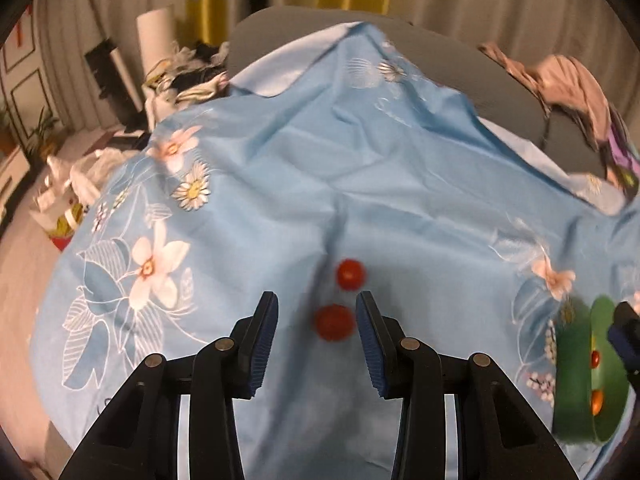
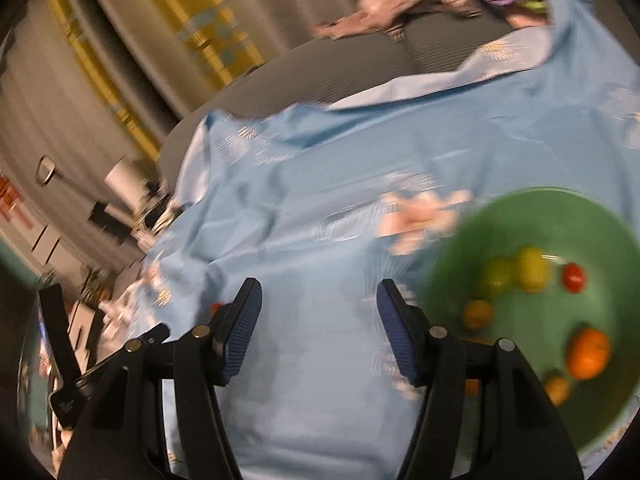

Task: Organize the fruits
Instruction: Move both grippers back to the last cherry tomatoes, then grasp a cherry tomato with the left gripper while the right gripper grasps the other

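I am lining up my left gripper (image 1: pixel 317 334), jaws apart and empty, on the nearer small round red tomato (image 1: pixel 334 322), low centre on the blue floral cloth (image 1: pixel 280 184). Next I must lower and straddle it. It looks round, with no clear long axis. My right gripper (image 2: pixel 320 330) is open, empty, beside the green plastic plate (image 2: pixel 520 216).

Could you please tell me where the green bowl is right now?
The green bowl sits on the blue floral cloth at the lower right of the right wrist view, just right of the right gripper, holding small fruits.
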`<state>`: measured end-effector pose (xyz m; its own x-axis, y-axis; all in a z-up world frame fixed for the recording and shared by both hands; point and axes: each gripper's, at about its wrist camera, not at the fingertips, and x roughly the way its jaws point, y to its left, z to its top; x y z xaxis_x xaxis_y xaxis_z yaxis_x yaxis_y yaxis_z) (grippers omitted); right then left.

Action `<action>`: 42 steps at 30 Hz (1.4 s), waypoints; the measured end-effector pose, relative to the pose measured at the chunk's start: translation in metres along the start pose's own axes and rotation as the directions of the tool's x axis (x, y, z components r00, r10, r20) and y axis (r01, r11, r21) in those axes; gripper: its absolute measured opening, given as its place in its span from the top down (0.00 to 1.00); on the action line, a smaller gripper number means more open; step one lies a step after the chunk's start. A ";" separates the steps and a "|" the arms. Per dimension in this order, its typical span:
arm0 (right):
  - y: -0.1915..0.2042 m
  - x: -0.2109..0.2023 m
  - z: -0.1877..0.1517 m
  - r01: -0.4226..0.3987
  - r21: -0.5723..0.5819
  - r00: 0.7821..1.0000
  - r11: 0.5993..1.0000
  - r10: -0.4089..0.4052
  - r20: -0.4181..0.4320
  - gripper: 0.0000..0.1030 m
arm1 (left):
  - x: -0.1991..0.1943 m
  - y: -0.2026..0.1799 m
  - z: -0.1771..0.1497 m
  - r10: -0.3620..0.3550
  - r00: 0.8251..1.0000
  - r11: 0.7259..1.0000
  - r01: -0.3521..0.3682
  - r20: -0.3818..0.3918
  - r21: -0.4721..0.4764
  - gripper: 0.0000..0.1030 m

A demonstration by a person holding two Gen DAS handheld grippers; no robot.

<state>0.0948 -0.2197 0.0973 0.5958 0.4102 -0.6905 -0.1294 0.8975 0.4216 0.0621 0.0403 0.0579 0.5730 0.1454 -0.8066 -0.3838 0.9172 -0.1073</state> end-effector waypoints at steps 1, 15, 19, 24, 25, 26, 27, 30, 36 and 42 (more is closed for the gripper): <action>0.008 0.008 0.000 -0.023 -0.014 1.000 1.000 0.022 -0.021 0.41 | 0.001 0.004 0.000 0.004 1.000 1.000 -0.004 0.000 -0.003 0.61; 0.093 0.160 -0.012 -0.162 -0.167 0.933 0.973 0.096 -0.347 0.63 | 0.043 -0.014 -0.007 -0.094 0.983 0.995 0.096 -0.156 0.008 0.67; 0.099 0.179 -0.019 -0.202 -0.172 0.916 0.964 0.123 -0.383 0.63 | 0.053 -0.016 -0.009 -0.082 0.980 0.997 0.083 -0.182 0.001 0.67; 0.103 0.194 -0.027 -0.242 -0.165 0.893 0.956 0.153 -0.424 0.63 | 0.060 -0.011 -0.009 -0.038 0.985 0.999 0.034 -0.171 -0.024 0.69; 0.104 0.195 -0.027 -0.250 -0.162 0.891 0.955 0.161 -0.425 0.63 | 0.060 -0.009 -0.009 -0.049 0.985 0.999 0.044 -0.167 -0.033 0.69; 0.104 0.195 -0.027 -0.264 -0.161 0.888 0.951 0.174 -0.425 0.63 | 0.060 -0.008 -0.008 -0.058 0.984 0.998 0.052 -0.167 -0.041 0.69; 0.106 0.196 -0.028 -0.281 -0.161 0.885 0.946 0.190 -0.426 0.63 | 0.060 -0.008 -0.008 -0.063 0.984 0.997 0.056 -0.165 -0.048 0.69; 0.109 0.201 -0.030 -0.282 -0.181 0.884 0.942 0.182 -0.430 0.63 | 0.061 -0.008 -0.007 -0.064 0.987 0.997 0.056 -0.146 -0.055 0.70; 0.105 0.209 -0.032 -0.284 -0.173 0.884 0.943 0.188 -0.429 0.72 | 0.062 -0.009 -0.007 -0.056 0.990 0.997 0.049 -0.126 -0.055 0.73; 0.097 0.196 -0.026 -0.241 -0.189 0.903 0.952 0.149 -0.403 0.74 | 0.062 -0.010 -0.006 -0.051 0.993 0.998 0.047 -0.109 -0.042 0.76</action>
<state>0.1782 -0.0476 -0.0124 0.1995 0.5695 -0.7975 -0.4168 0.7858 0.4569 0.0972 0.0376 0.0050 0.5091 0.0570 -0.8588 -0.3864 0.9067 -0.1689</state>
